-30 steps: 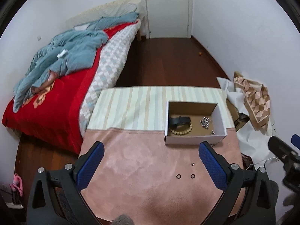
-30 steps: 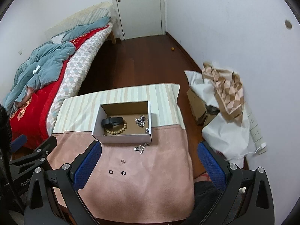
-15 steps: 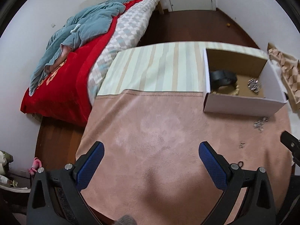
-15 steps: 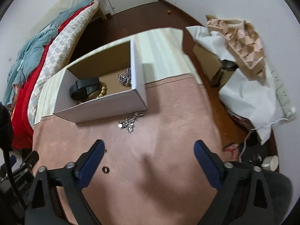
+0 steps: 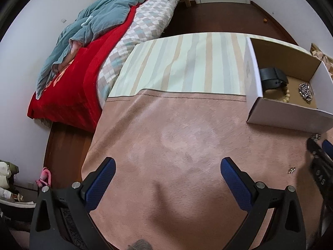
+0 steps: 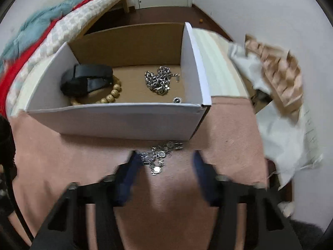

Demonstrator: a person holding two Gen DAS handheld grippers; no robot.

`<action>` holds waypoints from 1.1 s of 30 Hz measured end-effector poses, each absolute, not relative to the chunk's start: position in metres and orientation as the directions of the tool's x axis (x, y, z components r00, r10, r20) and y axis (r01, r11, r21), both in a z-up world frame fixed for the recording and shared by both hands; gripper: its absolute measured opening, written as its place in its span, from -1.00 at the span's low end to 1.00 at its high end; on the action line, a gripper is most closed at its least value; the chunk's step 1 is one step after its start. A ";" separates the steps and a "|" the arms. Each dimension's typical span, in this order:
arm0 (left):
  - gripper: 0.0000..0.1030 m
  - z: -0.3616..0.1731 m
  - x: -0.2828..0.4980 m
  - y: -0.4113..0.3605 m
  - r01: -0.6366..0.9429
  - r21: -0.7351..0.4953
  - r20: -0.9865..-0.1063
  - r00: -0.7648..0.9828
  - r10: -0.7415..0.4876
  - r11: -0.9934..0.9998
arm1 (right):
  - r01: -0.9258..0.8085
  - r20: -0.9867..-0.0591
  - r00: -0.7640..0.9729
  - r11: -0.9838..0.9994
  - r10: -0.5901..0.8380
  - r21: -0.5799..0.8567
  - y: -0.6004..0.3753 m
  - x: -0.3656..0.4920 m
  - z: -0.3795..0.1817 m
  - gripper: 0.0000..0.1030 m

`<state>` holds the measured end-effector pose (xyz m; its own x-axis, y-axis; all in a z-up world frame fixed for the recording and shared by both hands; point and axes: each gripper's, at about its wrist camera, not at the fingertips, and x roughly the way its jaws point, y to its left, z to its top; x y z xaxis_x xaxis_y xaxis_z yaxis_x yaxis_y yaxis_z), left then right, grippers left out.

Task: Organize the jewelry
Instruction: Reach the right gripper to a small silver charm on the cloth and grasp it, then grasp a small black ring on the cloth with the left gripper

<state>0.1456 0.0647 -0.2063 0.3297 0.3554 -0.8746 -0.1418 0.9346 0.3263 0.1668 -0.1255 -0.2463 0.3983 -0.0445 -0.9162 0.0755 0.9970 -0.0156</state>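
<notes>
A soft pink cloth [image 5: 177, 137] covers the near part of the table, with a pale striped cloth [image 5: 187, 62] behind it. A bed with a red blanket [image 5: 68, 87] stands by white walls and a dark wood floor. No writing can be read clearly.

The white cardboard box [image 6: 116, 120] holds a black band [image 6: 87, 81], a wooden bead bracelet [image 6: 112, 95] and a silver chain [image 6: 159, 81]. A silver charm bracelet [image 6: 160, 156] lies on the pink cloth just in front of the box.

The right gripper [image 6: 164, 160] is closing, the charm bracelet between its jaws. The left gripper [image 5: 166, 166] is wide and empty.
</notes>
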 end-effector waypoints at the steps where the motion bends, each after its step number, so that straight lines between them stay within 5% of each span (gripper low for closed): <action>1: 1.00 -0.207 0.145 0.066 -0.142 0.325 -0.876 0.326 0.354 0.935 | 0.077 -0.917 0.394 0.997 -0.055 -0.026 -0.126 0.166 -0.246 -0.81; 12: 1.00 -0.212 0.128 0.059 -0.105 0.297 -0.896 0.313 0.315 0.949 | 0.252 -0.918 0.349 0.925 0.187 0.284 -0.202 0.110 -0.227 -0.83; 25: 0.99 -0.235 0.123 0.026 0.054 0.152 -0.959 0.251 0.134 0.987 | 0.251 -0.913 0.367 0.925 0.180 0.284 -0.206 0.087 -0.207 -0.83; 27: 0.94 -0.240 0.123 0.019 0.075 0.137 -0.963 0.242 0.115 0.988 | 0.250 -0.915 0.364 0.928 0.173 0.275 -0.206 0.088 -0.209 -0.83; 33: 0.35 -0.250 0.125 -0.005 0.138 0.094 -0.974 0.220 0.062 0.986 | 0.251 -0.922 0.350 0.933 0.162 0.259 -0.211 0.088 -0.211 -0.83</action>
